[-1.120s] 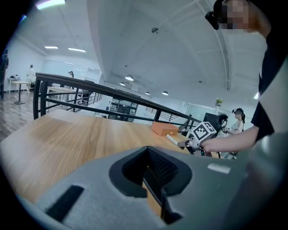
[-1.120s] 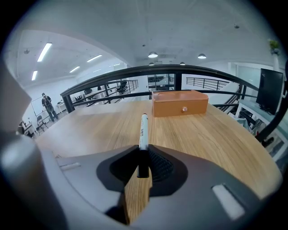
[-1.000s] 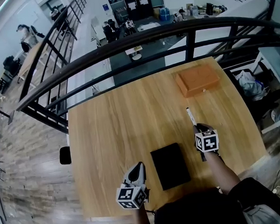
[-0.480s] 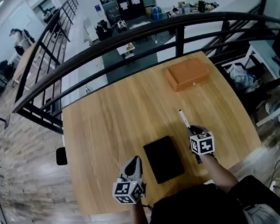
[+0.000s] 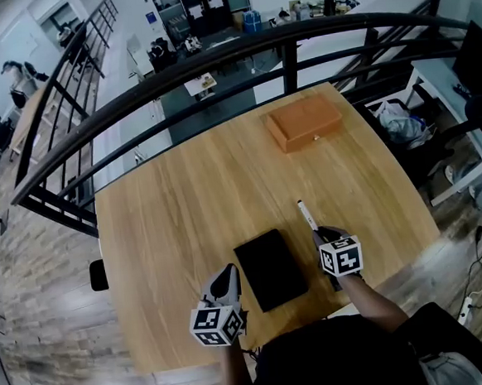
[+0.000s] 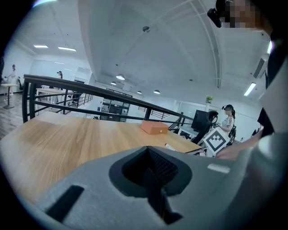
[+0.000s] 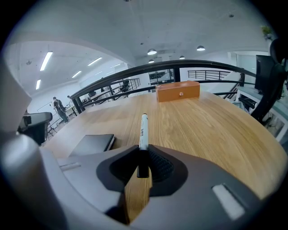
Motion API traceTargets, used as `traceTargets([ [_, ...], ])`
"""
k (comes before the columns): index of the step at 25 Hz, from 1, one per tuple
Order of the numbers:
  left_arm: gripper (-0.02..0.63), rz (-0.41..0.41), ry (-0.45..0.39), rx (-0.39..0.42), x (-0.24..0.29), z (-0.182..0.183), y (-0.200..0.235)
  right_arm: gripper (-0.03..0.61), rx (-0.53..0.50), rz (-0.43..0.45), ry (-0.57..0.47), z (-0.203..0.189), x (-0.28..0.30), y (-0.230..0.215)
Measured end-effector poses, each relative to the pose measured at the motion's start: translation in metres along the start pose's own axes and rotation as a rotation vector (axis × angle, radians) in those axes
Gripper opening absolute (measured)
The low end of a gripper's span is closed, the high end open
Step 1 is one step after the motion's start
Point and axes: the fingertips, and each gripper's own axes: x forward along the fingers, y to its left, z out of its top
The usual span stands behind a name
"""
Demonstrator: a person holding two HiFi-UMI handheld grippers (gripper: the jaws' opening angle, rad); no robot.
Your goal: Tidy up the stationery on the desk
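Jaws of the right gripper (image 7: 143, 165) are clamped on the dark rear end of a white marker pen (image 7: 143, 128). The pen sticks straight out ahead of them, pointing toward the far edge of the desk (image 5: 175, 201). In the head view this gripper is tilted downward over the desk's near edge, toward the near right corner. Whether the pen's tip touches the wood cannot be told.

The left gripper (image 5: 229, 273) has its jaws pressed together with nothing between them. It also hangs over the near edge, closer to the middle, and points across the desk.

Between the two grippers a black notebook (image 5: 269, 269) lies flat and closed on the wood, close to the near edge. It is turned a little askew to that edge. Its left side is just beside the left gripper's tips, and its right side is near the right gripper but apart from it.

An orange box (image 5: 304, 122) lies well apart from all of these, by the far edge toward the far right corner. Its lid is down, and a small clasp shows on the side facing the grippers.

A dark metal railing (image 5: 214, 61) curves along just beyond the far edge. Behind it a lower floor with shelves and tables is in view. In the left gripper view a person (image 6: 228, 121) stands past the desk's right edge.
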Motion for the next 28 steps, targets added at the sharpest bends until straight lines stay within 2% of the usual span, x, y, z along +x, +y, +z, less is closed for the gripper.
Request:
traceTargets([
  [16,-0.002,-0.064,0.015,0.008,0.011,-0.007,-0.022,0.072,-0.032,0.112,0.096,-0.057,-0.015,0.052],
  [28,-0.002,-0.052,0.002,-0.018,-0.002,-0.012,-0.017,0.074,-0.034,0.153,0.150,-0.076,-0.016,0.073],
])
